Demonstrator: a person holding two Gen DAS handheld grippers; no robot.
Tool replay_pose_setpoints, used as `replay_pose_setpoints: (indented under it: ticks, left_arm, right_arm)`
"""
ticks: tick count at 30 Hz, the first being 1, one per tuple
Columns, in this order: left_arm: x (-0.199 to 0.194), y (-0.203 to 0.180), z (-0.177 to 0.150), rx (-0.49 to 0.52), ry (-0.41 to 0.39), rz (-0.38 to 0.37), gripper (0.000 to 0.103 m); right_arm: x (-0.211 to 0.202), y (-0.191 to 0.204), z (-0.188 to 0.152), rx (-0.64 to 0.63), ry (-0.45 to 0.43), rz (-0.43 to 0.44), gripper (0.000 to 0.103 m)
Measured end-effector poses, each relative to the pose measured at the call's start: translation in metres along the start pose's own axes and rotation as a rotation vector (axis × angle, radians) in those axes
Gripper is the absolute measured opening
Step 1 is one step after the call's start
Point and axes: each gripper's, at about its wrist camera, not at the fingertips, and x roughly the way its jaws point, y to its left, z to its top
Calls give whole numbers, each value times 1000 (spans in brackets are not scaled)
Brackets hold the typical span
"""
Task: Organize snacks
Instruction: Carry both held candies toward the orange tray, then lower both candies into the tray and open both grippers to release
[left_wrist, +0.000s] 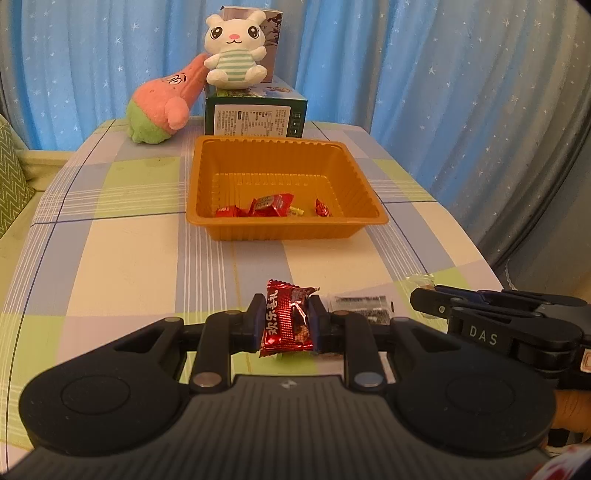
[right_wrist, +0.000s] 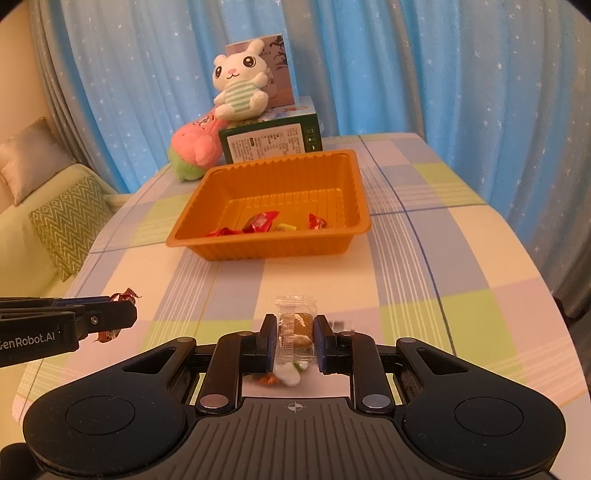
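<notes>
My left gripper is shut on a red foil snack packet and holds it above the near part of the table. My right gripper is shut on a clear-wrapped snack with a brown piece inside. An orange plastic tray stands mid-table ahead of both grippers and holds several small red and yellow snacks. The tray also shows in the right wrist view. The right gripper shows at the right edge of the left wrist view. The left gripper shows at the left edge of the right wrist view.
A black-and-clear packet lies on the checked tablecloth just right of my left gripper. Behind the tray stand a green box, a white plush rabbit on it and a pink plush. A sofa with cushions is left of the table.
</notes>
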Motion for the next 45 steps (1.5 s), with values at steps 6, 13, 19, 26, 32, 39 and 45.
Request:
replay_pose_setpoints:
  ticks: [6,13,19,26,32,39,45]
  left_arm:
    - [16,6,19,1,-8,-1,21]
    - [37,14,47,1,-15,-7,21]
    - [58,15,69,14,-17,0,21]
    - [78,14,87,31,-16,-6,21]
    - [96,16,98,44,-9,-4,21]
    - [112,30,114,26,-11,0,21]
    - [123,39,131,12,-18,3,21]
  right_arm:
    - [14,-5,20,-12,-3,5,21]
    - [37,-18,48,22,11,36,21]
    - [54,-21,74,-5,2,34,21]
    - [71,-24,96,-10,6,51,21]
    - [84,-30,114,22,13,77,21]
    - [100,-32,134,13,12,81,21]
    - [113,-37,147,23,16,88,21]
